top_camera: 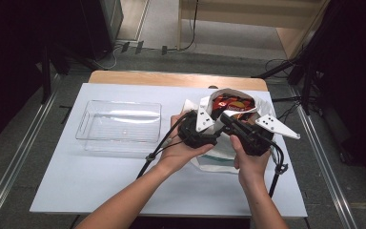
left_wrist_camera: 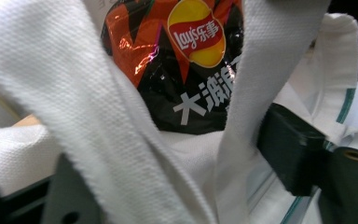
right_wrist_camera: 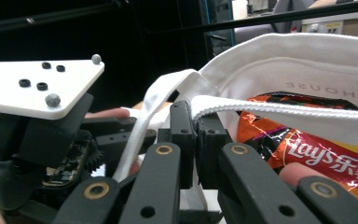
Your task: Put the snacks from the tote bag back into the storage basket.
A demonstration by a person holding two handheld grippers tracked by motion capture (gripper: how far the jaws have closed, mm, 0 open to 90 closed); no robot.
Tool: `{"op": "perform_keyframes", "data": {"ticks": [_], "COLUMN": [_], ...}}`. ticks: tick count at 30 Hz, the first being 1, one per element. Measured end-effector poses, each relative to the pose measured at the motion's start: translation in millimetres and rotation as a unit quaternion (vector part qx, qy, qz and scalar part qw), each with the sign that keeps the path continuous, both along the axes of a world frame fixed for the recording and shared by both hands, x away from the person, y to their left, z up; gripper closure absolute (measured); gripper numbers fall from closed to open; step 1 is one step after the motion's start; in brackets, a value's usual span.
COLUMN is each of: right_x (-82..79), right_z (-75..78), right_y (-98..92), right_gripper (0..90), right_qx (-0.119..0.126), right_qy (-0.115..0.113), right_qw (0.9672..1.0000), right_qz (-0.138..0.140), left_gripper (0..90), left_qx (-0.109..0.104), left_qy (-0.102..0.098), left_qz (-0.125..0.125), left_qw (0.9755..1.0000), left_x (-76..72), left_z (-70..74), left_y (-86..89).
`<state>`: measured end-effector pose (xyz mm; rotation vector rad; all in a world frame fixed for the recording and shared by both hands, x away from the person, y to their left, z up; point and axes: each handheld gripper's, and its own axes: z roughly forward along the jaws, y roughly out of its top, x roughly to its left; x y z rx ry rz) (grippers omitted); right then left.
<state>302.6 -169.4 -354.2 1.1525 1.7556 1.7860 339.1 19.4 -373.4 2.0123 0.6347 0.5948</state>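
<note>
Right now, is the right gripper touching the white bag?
Touching. In the right gripper view, the right gripper is shut on the white bag's rim, pinched between its jaws.

left claw (top_camera: pixel 213 125) gaping, right claw (right_wrist_camera: pixel 195 128) clamped

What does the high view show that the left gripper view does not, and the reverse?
High view alone: the clear plastic tray on the white table, both hands, and both tools, left and right, at the mouth of the white canvas tote bag. Left gripper view alone: the white woven strap up close and the Lay's logo. Both: the bag and the orange-black chip packet inside it.
</note>
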Motion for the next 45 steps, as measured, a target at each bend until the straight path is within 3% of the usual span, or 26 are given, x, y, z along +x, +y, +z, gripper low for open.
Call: {"op": "perform_keyframes", "data": {"ticks": [5, 6, 8, 10, 11, 13, 15, 17, 18, 22, 25, 26, 28, 30, 32, 35, 37, 42, 43, 45], "right_x": [-2.1, -2.4, -3.4, -3.9, -4.3, -4.5, -6.4, -7.4, -11.6, -20.3, -18.8, -11.5, -3.6, 2.3, 5.6, 3.7, 1.8, 0.7, 0.6, 0.1], "right_z": [0.2, -0.2, -1.5, -1.7, -3.4, -4.3, -6.5, -6.6, -8.7, -24.3, -37.2, -48.4, -55.2, -62.4, -69.1, -76.0, -78.4, -86.2, -94.3, -96.4], "right_y": [-2.4, -2.1, -1.6, -1.1, 0.0, 0.2, -4.2, -5.8, -11.5, -21.2, -23.8, -22.0, -16.7, -8.4, -0.9, 6.0, 5.9, 4.8, 8.1, 9.6], "right_gripper": [88.8, 88.8, 87.1, 84.8, 80.3, 78.1, 66.5, 62.9, 58.2, 55.7, 52.2, 46.8, 43.7, 48.8, 59.9, 80.2, 86.3, 88.5, 89.0, 89.1], "right_qx": [0.005, 0.004, 0.002, -0.005, -0.024, -0.027, -0.018, -0.015, -0.016, -0.026, -0.038, -0.059, -0.079, -0.111, -0.142, -0.179, -0.181, -0.174, -0.177, -0.181], "right_qy": [-0.002, -0.003, -0.007, -0.008, -0.014, -0.015, -0.024, -0.025, -0.036, -0.041, -0.022, 0.009, 0.032, 0.045, 0.053, 0.044, 0.045, 0.067, 0.092, 0.097], "right_qw": [1.0, 1.0, 1.0, 1.0, 0.9996, 0.9995, 0.9995, 0.9995, 0.999, 0.9978, 0.9971, 0.996, 0.9947, 0.9908, 0.9866, 0.981, 0.9814, 0.9822, 0.9798, 0.9786], "right_qz": [0.003, 0.004, 0.003, 0.0, -0.008, -0.009, -0.009, -0.011, -0.018, -0.045, -0.062, -0.066, -0.058, -0.063, -0.062, -0.059, -0.043, -0.021, -0.001, 0.002], "left_gripper": [60.0, 60.0, 73.7, 82.8, 85.4, 86.7, 87.1, 87.2, 87.2, 87.3, 87.3, 87.3, 87.3, 87.3, 87.3, 87.2, 87.2, 86.8, 86.5, 86.3], "left_qx": [0.0, 0.0, -0.011, -0.014, -0.021, -0.024, -0.031, -0.033, -0.041, -0.056, -0.065, -0.064, -0.065, -0.067, -0.069, -0.074, -0.076, -0.087, -0.092, -0.094], "left_qy": [0.0, 0.003, 0.006, 0.005, 0.009, 0.012, 0.023, 0.026, 0.033, 0.043, 0.051, 0.052, 0.055, 0.057, 0.059, 0.063, 0.065, 0.068, 0.067, 0.068], "left_qz": [0.002, -0.004, -0.003, -0.002, 0.0, 0.0, -0.003, -0.004, -0.007, -0.011, -0.015, -0.015, -0.018, -0.018, -0.019, -0.02, -0.019, -0.012, -0.008, -0.006], "left_qw": [1.0, 1.0, 0.9999, 0.9999, 0.9997, 0.9996, 0.9993, 0.9991, 0.9986, 0.9975, 0.9965, 0.9965, 0.9962, 0.996, 0.9957, 0.9951, 0.9948, 0.9938, 0.9935, 0.9932], "left_x": [1.4, 2.5, 4.4, 5.3, 7.5, 8.7, 12.5, 13.7, 15.2, 17.5, 20.4, 20.8, 21.0, 21.2, 22.3, 23.3, 24.2, 26.5, 28.2, 29.4], "left_z": [2.2, 3.1, 6.1, 7.2, 9.2, 9.5, 10.1, 10.6, 12.1, 15.3, 17.9, 18.7, 20.6, 21.4, 22.2, 22.6, 23.0, 24.3, 25.9, 26.8], "left_y": [1.9, 2.8, 7.9, 9.7, 13.4, 14.6, 18.6, 19.8, 21.8, 25.3, 26.9, 26.8, 26.0, 26.0, 27.3, 28.8, 30.0, 30.7, 30.9, 30.9]}}
